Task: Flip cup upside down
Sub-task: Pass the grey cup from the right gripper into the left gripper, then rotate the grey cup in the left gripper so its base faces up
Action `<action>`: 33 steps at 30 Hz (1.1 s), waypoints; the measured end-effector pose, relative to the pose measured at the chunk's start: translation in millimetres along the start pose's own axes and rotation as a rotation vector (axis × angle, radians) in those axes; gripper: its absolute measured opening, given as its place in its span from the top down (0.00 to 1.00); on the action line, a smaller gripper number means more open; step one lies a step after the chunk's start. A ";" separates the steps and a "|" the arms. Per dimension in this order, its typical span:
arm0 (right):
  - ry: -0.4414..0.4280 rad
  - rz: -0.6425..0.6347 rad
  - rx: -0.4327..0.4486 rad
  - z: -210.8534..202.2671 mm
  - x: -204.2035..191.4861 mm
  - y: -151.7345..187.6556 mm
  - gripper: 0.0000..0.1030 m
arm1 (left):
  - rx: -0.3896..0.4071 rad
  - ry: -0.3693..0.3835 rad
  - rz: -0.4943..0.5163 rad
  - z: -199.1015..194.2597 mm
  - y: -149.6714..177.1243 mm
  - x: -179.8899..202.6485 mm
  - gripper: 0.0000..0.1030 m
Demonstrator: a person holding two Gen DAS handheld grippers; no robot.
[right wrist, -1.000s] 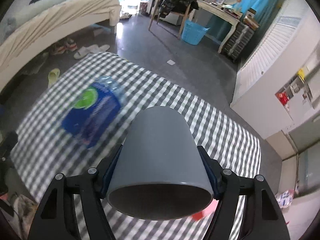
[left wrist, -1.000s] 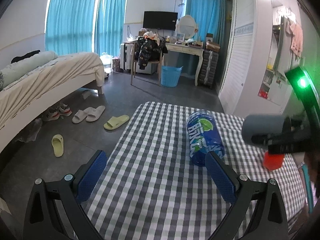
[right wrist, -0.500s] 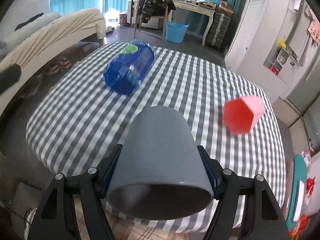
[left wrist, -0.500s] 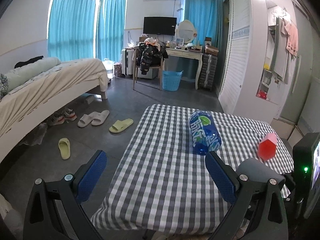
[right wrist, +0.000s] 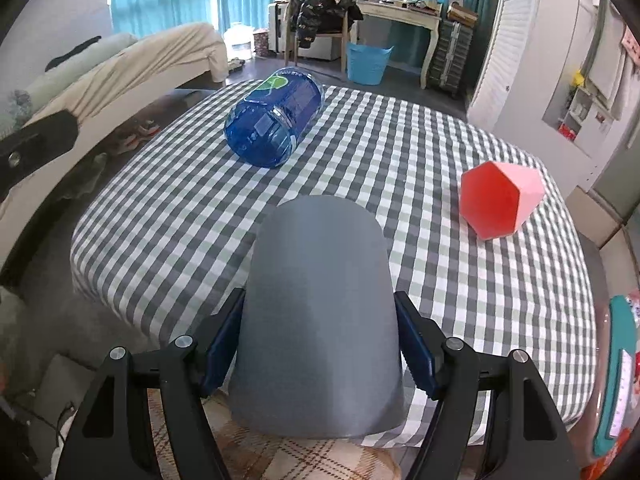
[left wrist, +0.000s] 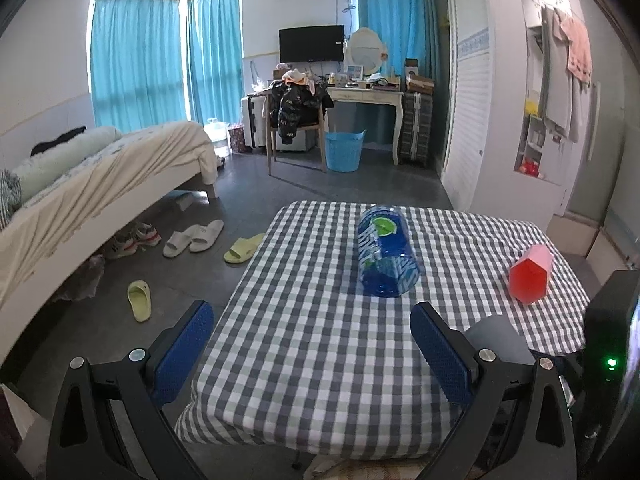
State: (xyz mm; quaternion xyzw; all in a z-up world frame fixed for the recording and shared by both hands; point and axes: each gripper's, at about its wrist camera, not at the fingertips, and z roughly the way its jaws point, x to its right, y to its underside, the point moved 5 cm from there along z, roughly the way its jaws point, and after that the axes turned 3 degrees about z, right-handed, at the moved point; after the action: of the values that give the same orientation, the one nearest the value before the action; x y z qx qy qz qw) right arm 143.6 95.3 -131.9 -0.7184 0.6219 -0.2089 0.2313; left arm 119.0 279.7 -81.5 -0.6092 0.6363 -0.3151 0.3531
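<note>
My right gripper point(right wrist: 320, 344) is shut on a grey cup point(right wrist: 320, 312), its closed base pointing forward and its wide rim toward the camera, held over the near edge of the checkered table point(right wrist: 400, 152). The cup also shows in the left wrist view point(left wrist: 496, 336), behind my left gripper's right finger. My left gripper point(left wrist: 312, 344) is open and empty, held off the table's near left corner.
A blue water bottle point(right wrist: 276, 120) lies on its side at the table's far left; it also shows in the left wrist view point(left wrist: 386, 252). A red-and-pink hexagonal cup point(right wrist: 500, 200) lies on its side at the right. A bed point(left wrist: 80, 184) and slippers lie left.
Both grippers have pulled back from the table and lowered. The grey cup stays in the right gripper, now tilted more level over the table's near edge.
</note>
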 end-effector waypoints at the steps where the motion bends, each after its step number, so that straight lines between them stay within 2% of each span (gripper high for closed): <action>1: -0.004 0.006 0.003 -2.9 2.7 -0.4 0.20 | -0.002 -0.006 0.008 0.1 -2.1 4.8 0.01; 4: -0.058 0.032 0.055 -22.4 16.3 -4.7 0.14 | -0.011 -0.025 0.031 3.1 -7.2 16.5 0.01; 8: -0.079 0.044 0.122 -52.8 45.6 -11.0 0.12 | -0.025 -0.029 0.059 6.4 -15.4 40.5 0.01; 12: -0.015 0.068 0.170 -69.1 80.7 -13.4 0.11 | -0.069 0.022 0.086 12.4 -15.0 68.2 0.01; 14: 0.011 0.095 0.194 -73.4 97.6 -12.7 0.11 | -0.123 0.062 0.096 19.0 -13.9 84.7 0.01; 17: 0.013 0.137 0.205 -72.7 117.7 -11.4 0.11 | -0.170 0.108 0.109 26.9 -16.3 103.8 0.01; 23: -0.001 0.169 0.197 -63.3 133.2 -4.9 0.11 | -0.226 0.084 0.154 45.5 -17.1 126.7 0.02; 27: 0.000 0.176 0.204 -63.9 144.1 -3.8 0.11 | -0.316 0.118 0.147 60.0 -7.1 135.8 0.03; 33: 0.003 0.194 0.208 -64.4 157.4 -2.3 0.11 | -0.401 0.137 0.178 74.5 10.1 155.1 0.03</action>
State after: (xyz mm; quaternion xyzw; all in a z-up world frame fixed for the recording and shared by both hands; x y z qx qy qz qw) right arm 129.5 -64.9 -76.7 -0.6268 0.6638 -0.2498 0.3227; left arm 174.2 127.7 -141.2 -0.5859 0.7599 -0.1905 0.2074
